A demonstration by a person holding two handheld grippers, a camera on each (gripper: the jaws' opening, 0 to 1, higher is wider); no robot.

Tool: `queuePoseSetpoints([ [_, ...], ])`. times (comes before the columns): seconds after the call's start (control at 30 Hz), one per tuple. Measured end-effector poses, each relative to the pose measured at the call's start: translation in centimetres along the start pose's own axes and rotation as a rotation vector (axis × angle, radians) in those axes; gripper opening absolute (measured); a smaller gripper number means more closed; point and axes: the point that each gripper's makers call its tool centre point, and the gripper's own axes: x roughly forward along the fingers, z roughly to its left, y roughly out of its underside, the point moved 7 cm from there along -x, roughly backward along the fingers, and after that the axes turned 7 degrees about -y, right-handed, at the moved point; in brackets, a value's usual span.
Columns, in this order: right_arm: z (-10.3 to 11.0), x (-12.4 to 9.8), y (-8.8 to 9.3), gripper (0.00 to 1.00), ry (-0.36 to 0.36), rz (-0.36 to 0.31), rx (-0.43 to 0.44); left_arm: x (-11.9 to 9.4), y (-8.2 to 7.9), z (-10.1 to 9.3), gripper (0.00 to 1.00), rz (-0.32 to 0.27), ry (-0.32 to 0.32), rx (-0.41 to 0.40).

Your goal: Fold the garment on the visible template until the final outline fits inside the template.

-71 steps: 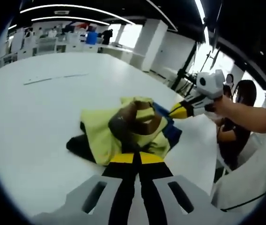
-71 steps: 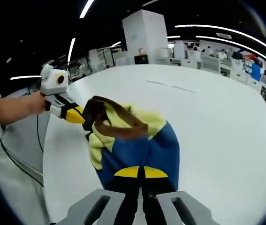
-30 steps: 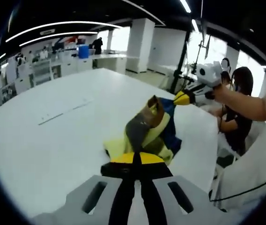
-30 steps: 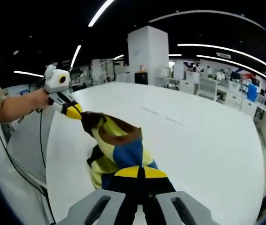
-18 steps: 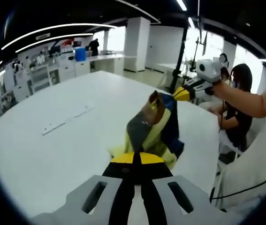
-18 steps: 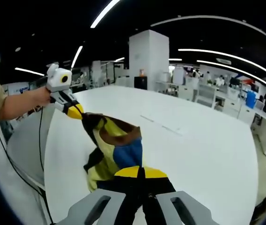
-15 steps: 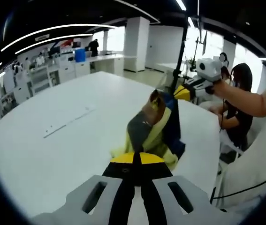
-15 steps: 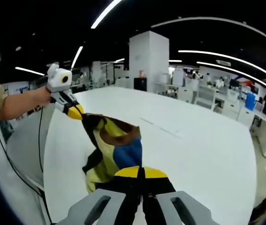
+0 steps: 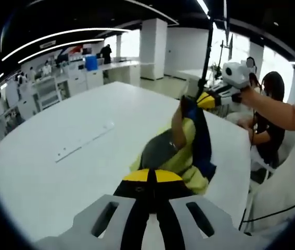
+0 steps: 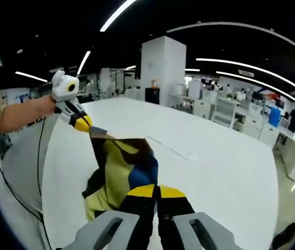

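A yellow, blue, brown and dark garment (image 9: 186, 148) hangs above the white table (image 9: 48, 172), stretched between both grippers. My left gripper (image 9: 148, 177) is shut on its near edge at the bottom of the left gripper view. My right gripper (image 9: 202, 100), held by a hand, is shut on the far upper corner. In the right gripper view the garment (image 10: 121, 166) runs from my right gripper (image 10: 156, 191) up to my left gripper (image 10: 83, 125). Its lower folds droop to the table (image 10: 230, 166). A thin pale strip (image 9: 85, 141) lies on the tabletop, seen again as a strip (image 10: 170, 149).
A person with dark hair (image 9: 269, 99) sits past the table's right edge. The bare forearm (image 9: 280, 114) holding the right gripper reaches in from the right. Desks, shelves and a white pillar (image 10: 163, 65) stand beyond the table. A dark stand (image 9: 207, 52) rises behind it.
Both grippers have lifted the garment off the table and drawn apart, so it now hangs more spread and taut between them. Both stayed shut on it.
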Motion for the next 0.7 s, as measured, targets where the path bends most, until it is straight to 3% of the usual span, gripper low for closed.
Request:
queuePoseSetpoints([
  [0.13, -0.6, 0.7, 0.2, 0.00, -0.005, -0.001, 0.059, 0.6, 0.0, 0.9, 0.00, 0.009, -0.003, -0.019],
  [0.4, -2.2, 2.0, 0.6, 0.00, 0.009, 0.022, 0.081, 2.1, 0.3, 2.4, 0.00, 0.034, -0.012, -0.042],
  [0.7, -3.2, 2.7, -0.5, 0.00, 0.013, 0.026, 0.097, 3.5, -1.1, 3.8, 0.00, 0.029, -0.005, -0.052],
])
